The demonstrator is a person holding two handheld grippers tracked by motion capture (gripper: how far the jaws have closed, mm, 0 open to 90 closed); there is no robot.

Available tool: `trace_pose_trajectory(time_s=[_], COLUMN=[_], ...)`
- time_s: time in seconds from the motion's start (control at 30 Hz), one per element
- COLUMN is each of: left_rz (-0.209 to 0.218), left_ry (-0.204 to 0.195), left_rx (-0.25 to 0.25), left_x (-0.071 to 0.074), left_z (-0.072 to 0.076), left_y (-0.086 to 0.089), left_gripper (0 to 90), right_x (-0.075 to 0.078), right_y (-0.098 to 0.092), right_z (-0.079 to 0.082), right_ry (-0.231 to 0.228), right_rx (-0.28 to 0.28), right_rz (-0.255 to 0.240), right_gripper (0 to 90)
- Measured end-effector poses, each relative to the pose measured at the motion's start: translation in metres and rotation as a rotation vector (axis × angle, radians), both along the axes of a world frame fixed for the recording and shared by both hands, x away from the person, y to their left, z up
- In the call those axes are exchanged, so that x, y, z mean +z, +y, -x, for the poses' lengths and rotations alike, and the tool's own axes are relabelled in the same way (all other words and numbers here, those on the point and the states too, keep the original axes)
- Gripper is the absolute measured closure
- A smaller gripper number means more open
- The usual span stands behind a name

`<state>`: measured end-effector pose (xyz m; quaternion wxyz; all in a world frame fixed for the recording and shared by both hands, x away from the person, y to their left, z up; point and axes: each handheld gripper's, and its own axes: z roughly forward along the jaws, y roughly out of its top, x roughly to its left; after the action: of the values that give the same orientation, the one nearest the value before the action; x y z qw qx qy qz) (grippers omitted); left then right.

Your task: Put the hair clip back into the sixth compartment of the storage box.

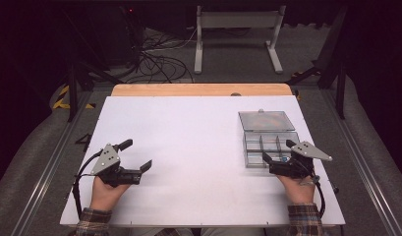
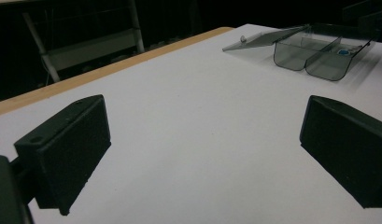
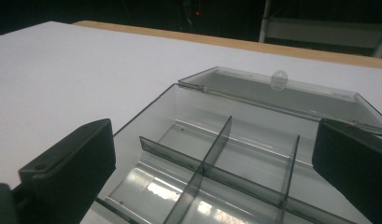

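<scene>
A clear smoky plastic compartment box (image 1: 270, 146) sits at the right of the white table (image 1: 188, 147), its hinged lid (image 1: 266, 120) laid open flat on the far side. My right gripper (image 1: 278, 151) is open at the box's near right edge, one jaw on each side of the corner. In the right gripper view the box's dividers (image 3: 216, 144) and lid (image 3: 272, 93) lie just ahead of my right gripper (image 3: 212, 163). My left gripper (image 1: 136, 155) is open over bare table at the left, holding nothing. From my left gripper (image 2: 202, 144) the box (image 2: 319, 53) lies far off, a small blue item (image 2: 342, 52) inside.
A wooden strip (image 1: 201, 89) runs along the table's far edge. Beyond it on the floor stand a metal frame (image 1: 238, 29) and a tangle of cables (image 1: 159, 61). Metal rails (image 1: 46, 167) flank the table on both sides.
</scene>
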<state>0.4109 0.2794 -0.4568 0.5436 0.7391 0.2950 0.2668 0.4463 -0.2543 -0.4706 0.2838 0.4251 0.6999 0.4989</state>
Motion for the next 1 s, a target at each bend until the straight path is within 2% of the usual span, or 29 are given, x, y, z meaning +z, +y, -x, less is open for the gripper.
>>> trace_pose_trajectory(time_s=[0.33, 0.5, 0.8, 1.0], left_rz=[0.000, 0.002, 0.008, 0.009], left_ry=[-0.001, -0.003, -0.008, -0.009], left_rx=[0.003, 0.005, 0.008, 0.008], left_x=[0.000, 0.000, 0.001, 0.001], left_z=[0.000, 0.000, 0.001, 0.002], left_y=[0.000, 0.000, 0.001, 0.002], left_gripper=[2.5, 2.4, 2.4, 2.4], right_x=[0.005, 0.008, 0.010, 0.008], right_y=[0.003, 0.004, 0.009, 0.013], right_z=[0.006, 0.009, 0.012, 0.012], right_ry=[-0.086, -0.135, -0.163, -0.153], right_rx=[0.033, 0.065, 0.115, 0.157], right_rz=[-0.038, -0.039, -0.051, -0.043], right_gripper=[0.1, 0.1, 0.2, 0.1])
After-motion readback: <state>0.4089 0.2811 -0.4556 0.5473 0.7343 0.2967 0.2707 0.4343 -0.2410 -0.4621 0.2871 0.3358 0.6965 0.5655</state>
